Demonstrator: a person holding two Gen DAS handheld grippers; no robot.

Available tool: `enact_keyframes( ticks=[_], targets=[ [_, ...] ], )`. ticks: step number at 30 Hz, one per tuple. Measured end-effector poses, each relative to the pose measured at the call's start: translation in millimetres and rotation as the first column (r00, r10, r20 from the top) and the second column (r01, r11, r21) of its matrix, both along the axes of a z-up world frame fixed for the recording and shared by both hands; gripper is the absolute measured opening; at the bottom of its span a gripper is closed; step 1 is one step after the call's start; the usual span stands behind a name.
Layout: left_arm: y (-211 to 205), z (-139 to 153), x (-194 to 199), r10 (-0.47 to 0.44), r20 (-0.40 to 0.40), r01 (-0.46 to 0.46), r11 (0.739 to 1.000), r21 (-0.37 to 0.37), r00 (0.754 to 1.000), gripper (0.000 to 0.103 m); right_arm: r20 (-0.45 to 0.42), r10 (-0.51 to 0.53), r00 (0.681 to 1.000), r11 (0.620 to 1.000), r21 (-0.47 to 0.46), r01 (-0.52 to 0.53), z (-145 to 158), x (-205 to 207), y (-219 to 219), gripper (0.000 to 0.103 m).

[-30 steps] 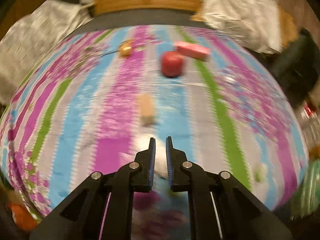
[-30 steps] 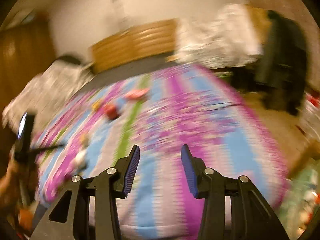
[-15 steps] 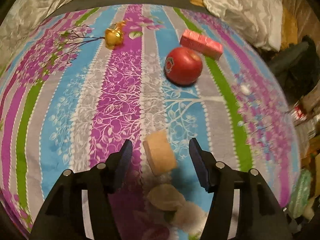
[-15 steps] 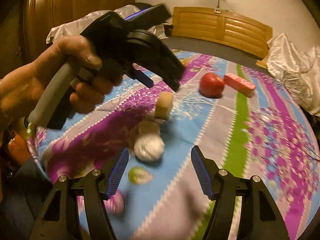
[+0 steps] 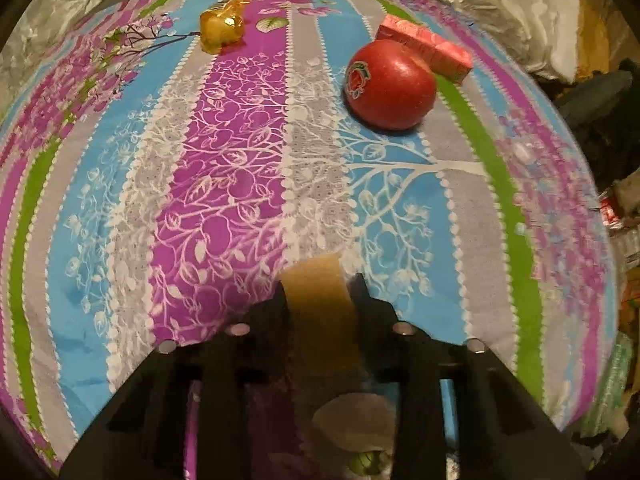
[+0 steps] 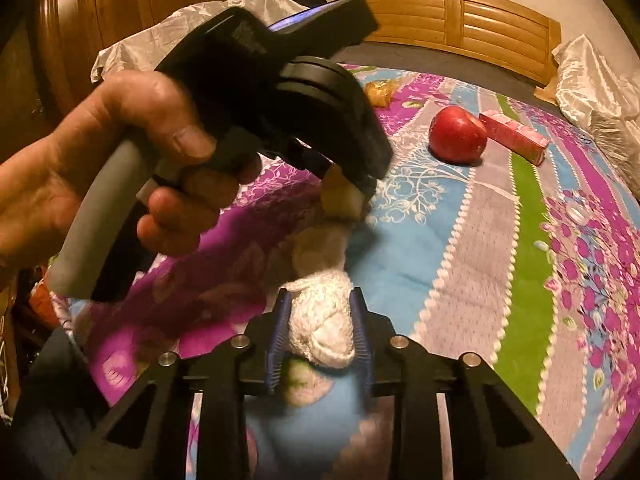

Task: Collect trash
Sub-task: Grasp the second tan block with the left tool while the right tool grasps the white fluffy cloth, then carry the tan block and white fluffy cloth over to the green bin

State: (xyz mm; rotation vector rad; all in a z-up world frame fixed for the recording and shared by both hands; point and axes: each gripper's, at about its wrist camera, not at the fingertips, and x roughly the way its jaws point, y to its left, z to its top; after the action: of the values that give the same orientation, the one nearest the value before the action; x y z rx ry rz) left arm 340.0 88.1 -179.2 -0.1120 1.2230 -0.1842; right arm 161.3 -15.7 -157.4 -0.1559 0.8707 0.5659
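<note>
My left gripper (image 5: 318, 290) is shut on a tan cardboard tape roll (image 5: 318, 304) on the striped floral cloth (image 5: 224, 152). A crumpled beige wad (image 5: 354, 420) lies just behind it under the fingers. My right gripper (image 6: 320, 312) is shut on a crumpled white paper ball (image 6: 322, 322). In the right wrist view the left gripper body (image 6: 280, 92) and the hand holding it fill the left side, with the tan roll (image 6: 340, 196) at its tips. A beige wad (image 6: 316, 246) lies between the two grippers.
A red apple (image 5: 390, 84) and a pink carton (image 5: 426, 46) lie at the far right of the cloth, a gold foil wrapper (image 5: 222, 26) at the far left. A wooden headboard (image 6: 452, 20) and white bedding (image 6: 596, 84) stand behind. Clutter lies past the right edge.
Both grippers were open half a second ago. The left one moved forward and closed on the tan roll. The right one moved forward and closed on the white paper ball.
</note>
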Motion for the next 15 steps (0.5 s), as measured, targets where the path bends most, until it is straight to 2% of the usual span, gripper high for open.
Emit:
enact_keyframes(
  ticks=[6,9,11,15],
  targets=[
    [5.9,23.4,-32.9,0.037,0.079,-0.043,0.997,0.07,0.996,0.026,-0.018,-0.066,0.998,0.996,0.053,0.067,22.1,-27.7,-40.5,0.028],
    [1.4,38.5,-54.3,0.057,0.135,-0.077,0.986,0.146,0.989,0.026,-0.016,-0.104,0.994,0.993,0.056,0.105,33.7,-50.5,-62.1,0.028],
    [-7.8,48.1,-70.4,0.05,0.181,-0.087,0.975,0.206,0.982,0.026,-0.014,-0.141,0.99,0.988,0.057,0.141,41.6,-64.0,-78.1,0.028],
    [-37.9,67.1,-91.9,0.007,0.233,-0.063,0.971,0.232,0.972,0.026,0.016,-0.23,0.973,0.971,0.066,0.228,60.3,-76.5,-108.1,0.028]
  ],
)
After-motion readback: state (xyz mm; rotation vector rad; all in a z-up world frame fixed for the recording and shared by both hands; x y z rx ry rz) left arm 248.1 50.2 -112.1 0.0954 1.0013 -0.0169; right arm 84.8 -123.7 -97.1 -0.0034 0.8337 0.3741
